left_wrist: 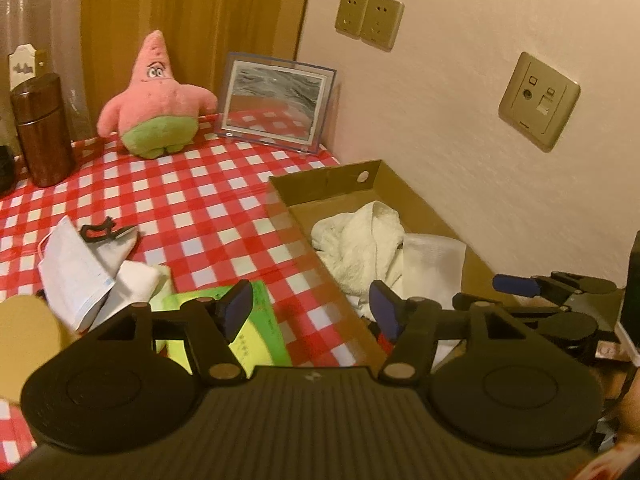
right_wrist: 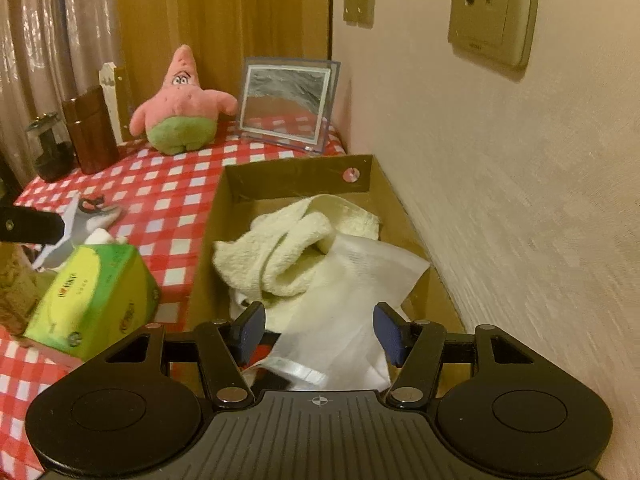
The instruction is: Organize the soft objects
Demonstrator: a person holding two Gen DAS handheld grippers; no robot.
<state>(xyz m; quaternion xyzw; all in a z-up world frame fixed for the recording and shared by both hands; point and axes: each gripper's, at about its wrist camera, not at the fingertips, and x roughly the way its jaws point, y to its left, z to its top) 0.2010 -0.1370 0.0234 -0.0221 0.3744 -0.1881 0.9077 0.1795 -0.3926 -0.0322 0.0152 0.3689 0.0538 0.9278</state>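
Box [right_wrist: 298, 178] at right by wall: fluffy towel [right_wrist: 280, 248] and thin white cloth [right_wrist: 360, 280] already inside. Pink star toy [left_wrist: 154, 100] far on desk [left_wrist: 200, 208], face mask [left_wrist: 74, 272] near left: not yet packed. Left hand-held gripper [left_wrist: 310, 310] fingers apart, holding nothing. Right hand-held gripper [right_wrist: 320, 330] apart over box, holding nothing.

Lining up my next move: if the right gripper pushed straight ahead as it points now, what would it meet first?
Most likely the white mesh cloth lying in the cardboard box; the right gripper is open over it, with the cream towel just beyond. Depth is uncertain.
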